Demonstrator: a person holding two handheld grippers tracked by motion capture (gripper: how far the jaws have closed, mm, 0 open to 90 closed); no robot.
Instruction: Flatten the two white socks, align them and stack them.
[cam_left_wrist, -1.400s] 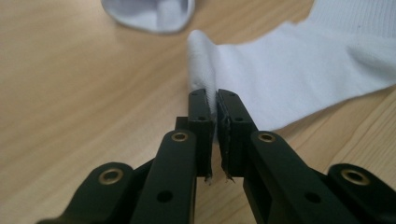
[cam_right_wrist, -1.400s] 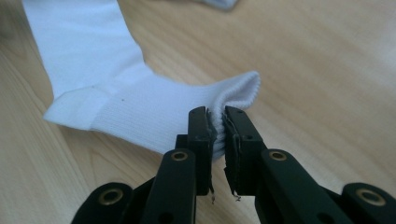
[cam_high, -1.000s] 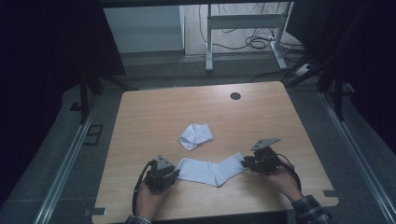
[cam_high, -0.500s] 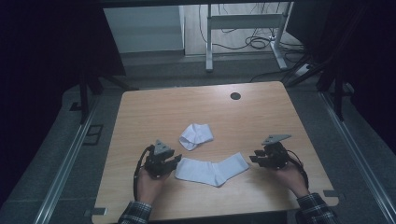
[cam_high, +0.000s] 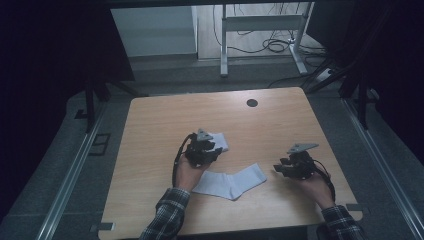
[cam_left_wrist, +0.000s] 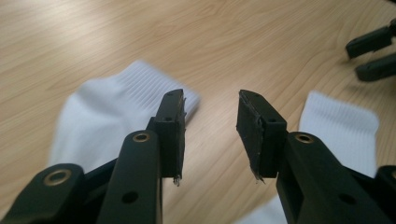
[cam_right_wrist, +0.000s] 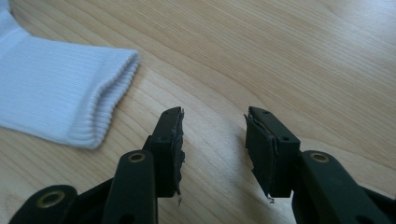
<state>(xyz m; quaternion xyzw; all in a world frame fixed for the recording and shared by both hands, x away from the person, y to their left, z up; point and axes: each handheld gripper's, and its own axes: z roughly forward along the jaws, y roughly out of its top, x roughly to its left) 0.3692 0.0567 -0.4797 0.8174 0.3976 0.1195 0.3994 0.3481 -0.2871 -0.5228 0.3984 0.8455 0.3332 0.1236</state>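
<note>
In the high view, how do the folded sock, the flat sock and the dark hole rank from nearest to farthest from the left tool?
1. Folded sock, right beside the left tool.
2. Flat sock, just nearer the person.
3. Dark hole, near the table's far edge.

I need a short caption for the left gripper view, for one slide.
Open left tool above the wooden table, with a crumpled white sock ahead and a flat white sock beside it.

left gripper (cam_high: 204, 150) released flat sock (cam_high: 230, 182), moved over folded sock (cam_high: 218, 140)
</note>
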